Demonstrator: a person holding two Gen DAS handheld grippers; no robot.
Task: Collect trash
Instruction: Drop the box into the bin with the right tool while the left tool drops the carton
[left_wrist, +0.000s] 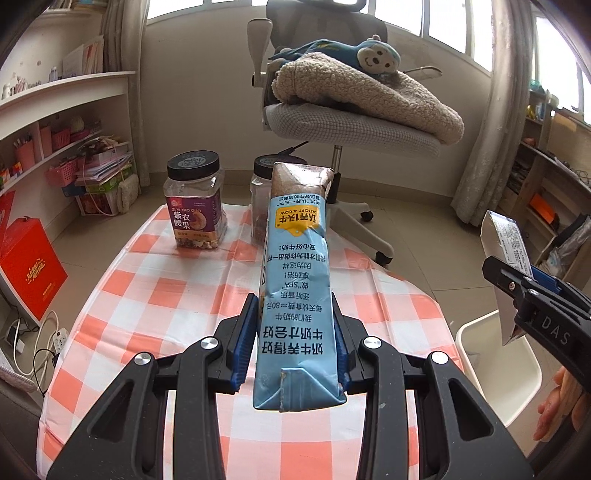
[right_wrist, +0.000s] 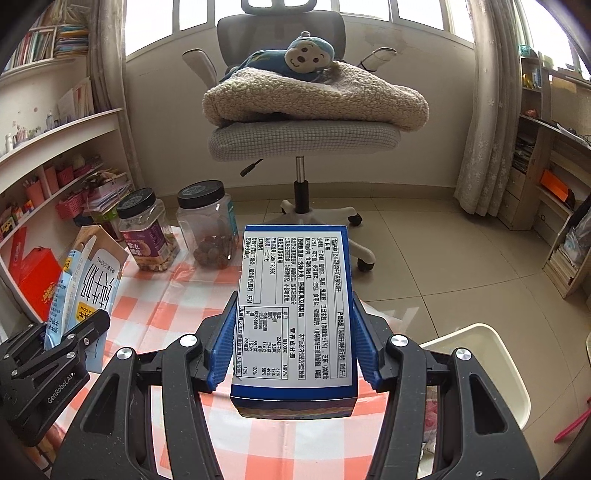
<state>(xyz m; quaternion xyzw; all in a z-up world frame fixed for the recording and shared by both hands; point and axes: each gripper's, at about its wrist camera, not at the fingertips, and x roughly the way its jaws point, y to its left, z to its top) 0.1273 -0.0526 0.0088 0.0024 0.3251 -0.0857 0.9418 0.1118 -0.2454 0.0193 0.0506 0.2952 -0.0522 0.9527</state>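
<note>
left gripper (left_wrist: 293, 332) fingers clenched on the blue milk carton (left_wrist: 295, 280), held above the checked surface (left_wrist: 155, 295). right gripper (right_wrist: 295, 332) fingers clenched on the biscuit box (right_wrist: 295, 306), near the white bin (right_wrist: 491, 354).

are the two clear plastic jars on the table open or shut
Shut. The clear plastic jar with the purple label and the clear plastic jar holding brown snacks both stand upright with black lids seated on top.
</note>
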